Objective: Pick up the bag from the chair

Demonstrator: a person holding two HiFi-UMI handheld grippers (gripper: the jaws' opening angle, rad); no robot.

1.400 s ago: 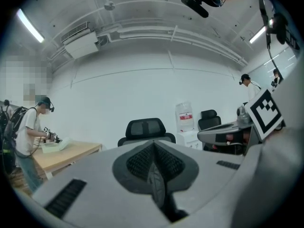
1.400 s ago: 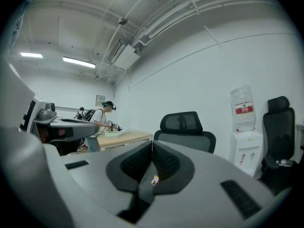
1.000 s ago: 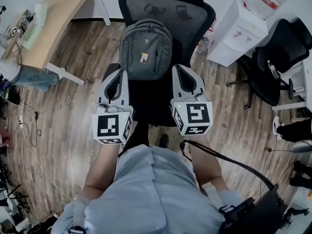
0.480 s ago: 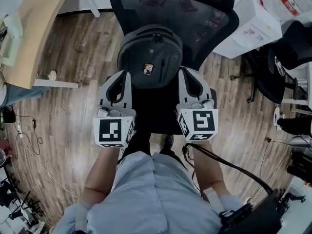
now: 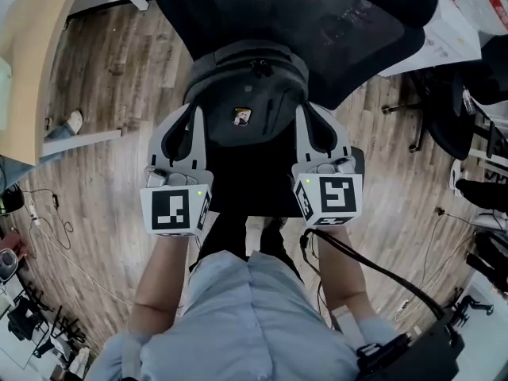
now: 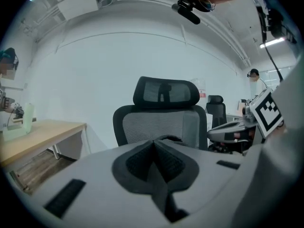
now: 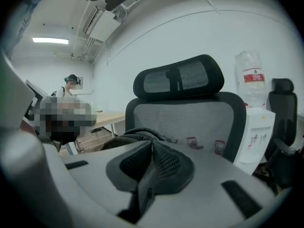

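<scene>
Two shut grippers flanking one bag on a chair

One grey bag (image 5: 248,94), upright on the seat of one black mesh chair (image 5: 365,14), leaning against its backrest. Two grippers: left gripper (image 5: 193,111) just beside the bag's left flank, right gripper (image 5: 306,111) just beside its right flank; contact not discernible. Both pairs of jaws pressed together, nothing between them. One pale wooden desk (image 5: 24,62) at far left. One further black chair (image 5: 464,105) at right. One white water dispenser (image 7: 254,113), bottle on top. Wood-plank floor (image 5: 119,86), loose cables (image 5: 48,221) at lower left. White walls (image 6: 95,70), one ceiling strip light (image 7: 50,41).
</scene>
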